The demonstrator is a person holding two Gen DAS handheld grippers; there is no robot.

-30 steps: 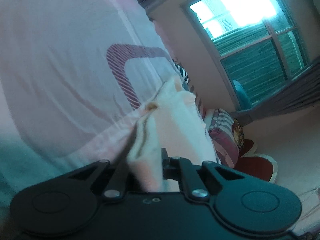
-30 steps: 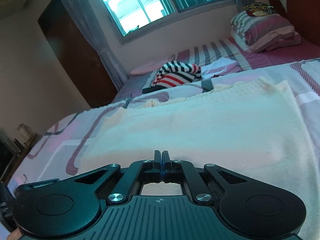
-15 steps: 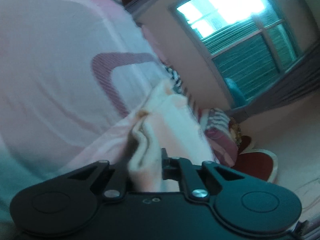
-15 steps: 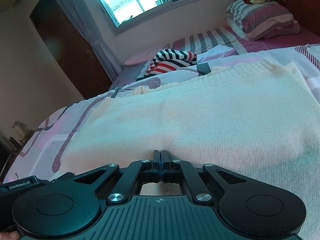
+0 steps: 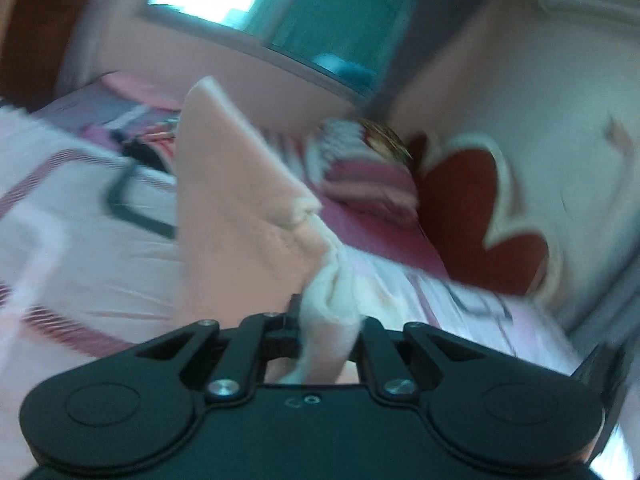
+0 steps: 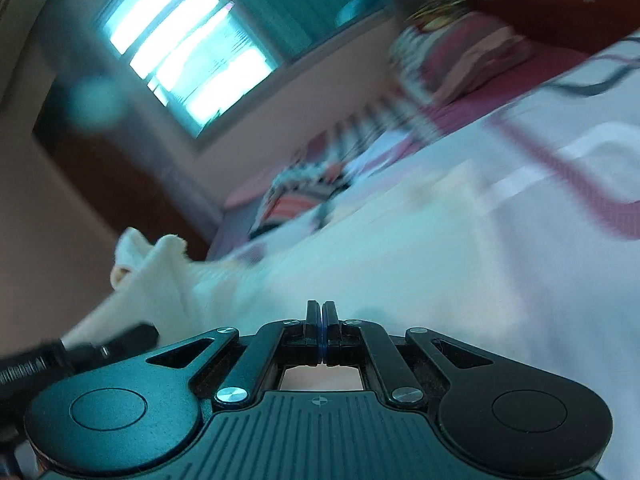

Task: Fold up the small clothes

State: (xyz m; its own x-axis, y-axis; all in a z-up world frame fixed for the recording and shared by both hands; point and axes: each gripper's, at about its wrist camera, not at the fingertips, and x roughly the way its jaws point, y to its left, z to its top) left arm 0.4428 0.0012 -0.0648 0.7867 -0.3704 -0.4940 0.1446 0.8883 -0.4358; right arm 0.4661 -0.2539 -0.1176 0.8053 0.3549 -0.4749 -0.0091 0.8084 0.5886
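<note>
- Lifting the cloth [image 5: 240,216] off the bed [image 5: 80,248], your left gripper [image 5: 326,320] kept its pinch on one bunched corner while the wrist rolled.
- Your right gripper [image 6: 322,320] stayed fully closed at the near edge; whether it held fabric, you couldn't tell.
- A fold had begun: one corner hung raised, the rest lay flat.

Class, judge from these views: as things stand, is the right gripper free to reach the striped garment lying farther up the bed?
Probably yes: the right gripper is shut and apparently empty, with only the cream garment between it and the striped garment.
</note>
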